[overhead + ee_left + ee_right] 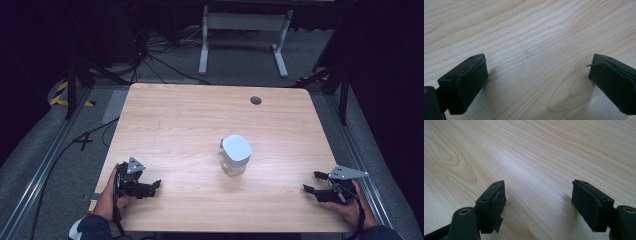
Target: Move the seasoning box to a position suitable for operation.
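1. Currently the left tool (150,186) is resting at about 8 o'clock on the bench (190,115), jaws spread wide and gripping nothing.
2. Near the centre, the white-lidded jar (235,154) is standing upright, well apart from both tools; no label or writing is readable.
3. At 4 o'clock the right tool (312,183) is lying wide and empty. The reach seems not yet begun; next, one tool should be closing in on the jar.
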The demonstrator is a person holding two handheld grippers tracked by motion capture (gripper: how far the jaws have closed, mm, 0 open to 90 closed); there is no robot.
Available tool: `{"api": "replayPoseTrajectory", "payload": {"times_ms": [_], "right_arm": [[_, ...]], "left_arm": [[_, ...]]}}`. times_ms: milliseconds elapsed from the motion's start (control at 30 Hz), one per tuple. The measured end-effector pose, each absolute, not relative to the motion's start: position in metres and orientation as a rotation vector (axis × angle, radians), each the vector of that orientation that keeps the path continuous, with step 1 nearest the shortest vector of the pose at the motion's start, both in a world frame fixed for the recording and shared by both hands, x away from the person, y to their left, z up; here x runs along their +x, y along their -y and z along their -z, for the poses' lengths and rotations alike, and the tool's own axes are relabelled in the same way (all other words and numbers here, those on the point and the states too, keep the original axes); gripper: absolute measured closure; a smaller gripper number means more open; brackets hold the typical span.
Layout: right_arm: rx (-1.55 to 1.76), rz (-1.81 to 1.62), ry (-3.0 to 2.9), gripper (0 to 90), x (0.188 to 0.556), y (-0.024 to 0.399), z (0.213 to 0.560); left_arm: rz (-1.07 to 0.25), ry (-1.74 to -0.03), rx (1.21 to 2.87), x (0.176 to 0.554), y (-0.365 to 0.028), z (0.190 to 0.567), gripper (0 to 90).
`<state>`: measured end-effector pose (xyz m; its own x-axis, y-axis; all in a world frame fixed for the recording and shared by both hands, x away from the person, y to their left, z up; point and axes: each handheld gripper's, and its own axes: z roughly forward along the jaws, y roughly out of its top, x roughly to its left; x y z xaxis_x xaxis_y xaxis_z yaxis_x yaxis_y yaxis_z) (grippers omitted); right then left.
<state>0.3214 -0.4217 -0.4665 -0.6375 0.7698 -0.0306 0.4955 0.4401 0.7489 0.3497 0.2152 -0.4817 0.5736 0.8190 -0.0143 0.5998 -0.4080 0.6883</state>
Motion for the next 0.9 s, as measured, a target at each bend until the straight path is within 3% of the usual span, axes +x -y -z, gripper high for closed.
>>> {"api": "replayPoseTrajectory", "payload": {"times_ms": [633,767,833,900], "right_arm": [[1.056,-1.039,-2.338,33.9,0.322,0.419,0.466],[1.055,-1.045,-2.333,34.3,0.321,0.420,0.466],[1.055,-1.044,-2.333,34.3,0.321,0.420,0.466],[1.058,-1.045,-2.332,33.9,0.321,0.420,0.466]], "left_arm": [[-0.428,-1.141,2.153,0.354,-0.211,0.481,0.8],[-0.424,-1.077,2.141,0.358,-0.210,0.478,21.5],[-0.432,-1.073,2.140,0.359,-0.208,0.477,22.2],[-0.432,-1.063,2.144,0.360,-0.206,0.475,28.8]]}}
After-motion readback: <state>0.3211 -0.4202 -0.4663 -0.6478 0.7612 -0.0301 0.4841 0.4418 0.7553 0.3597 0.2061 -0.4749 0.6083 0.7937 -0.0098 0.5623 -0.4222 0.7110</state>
